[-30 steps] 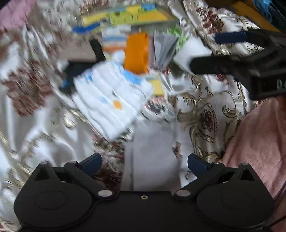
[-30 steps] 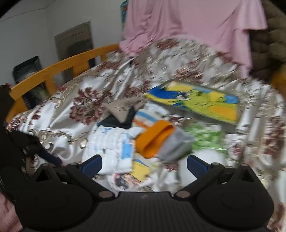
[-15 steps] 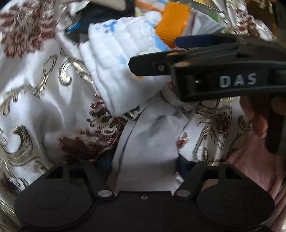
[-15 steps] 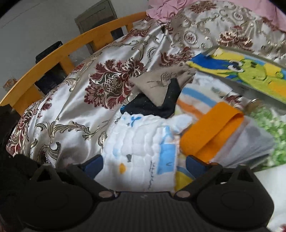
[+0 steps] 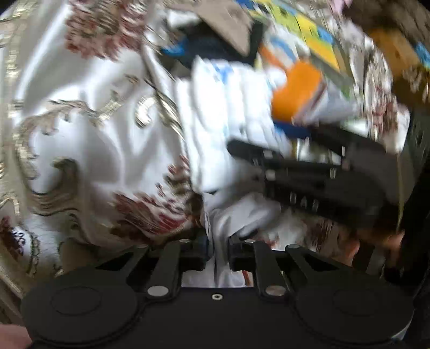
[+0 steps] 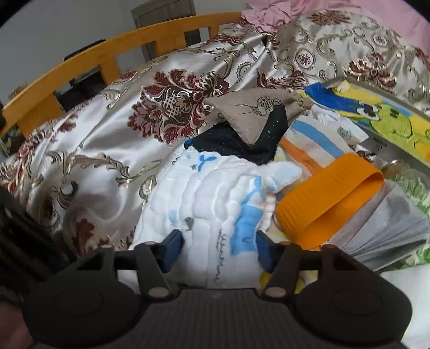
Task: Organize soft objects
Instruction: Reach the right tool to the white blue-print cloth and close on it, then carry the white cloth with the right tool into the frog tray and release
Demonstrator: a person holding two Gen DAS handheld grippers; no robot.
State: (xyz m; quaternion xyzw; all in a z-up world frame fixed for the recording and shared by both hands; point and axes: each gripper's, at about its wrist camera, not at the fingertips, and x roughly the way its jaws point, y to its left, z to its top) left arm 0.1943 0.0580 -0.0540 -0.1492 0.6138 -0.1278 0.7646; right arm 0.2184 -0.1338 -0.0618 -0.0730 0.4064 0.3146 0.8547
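On one floral bedspread point(image 6: 113, 134): left gripper point(image 5: 217, 251) fingers clamped on one white cloth point(image 5: 242, 214); right gripper point(image 6: 218, 253) fingers apart around one quilted cloth point(image 6: 215, 204).

- The right gripper point(image 5: 309, 171), seen from the left wrist camera, bears blurred white letters, apparently "DAS".
- The white quilted cloth point(image 6: 215, 214) carries small dark script, too small to read.

The bedspread point(image 6: 113, 128) is shiny white satin with maroon floral medallions and gold scrolls. The quilted cloth point(image 6: 215, 204) is white with blue patches and small grey marks. Beside it the band point(image 6: 328, 198) is plain orange, on a grey fold point(image 6: 387, 231). The sock point(image 6: 250, 112) is taupe with a dark line drawing, over a black cloth point(image 6: 236, 142). The mat point(image 6: 376, 112) is yellow, green and blue. The rail point(image 6: 80, 64) is honey orange. The blanket point(image 6: 349, 10) is pink.
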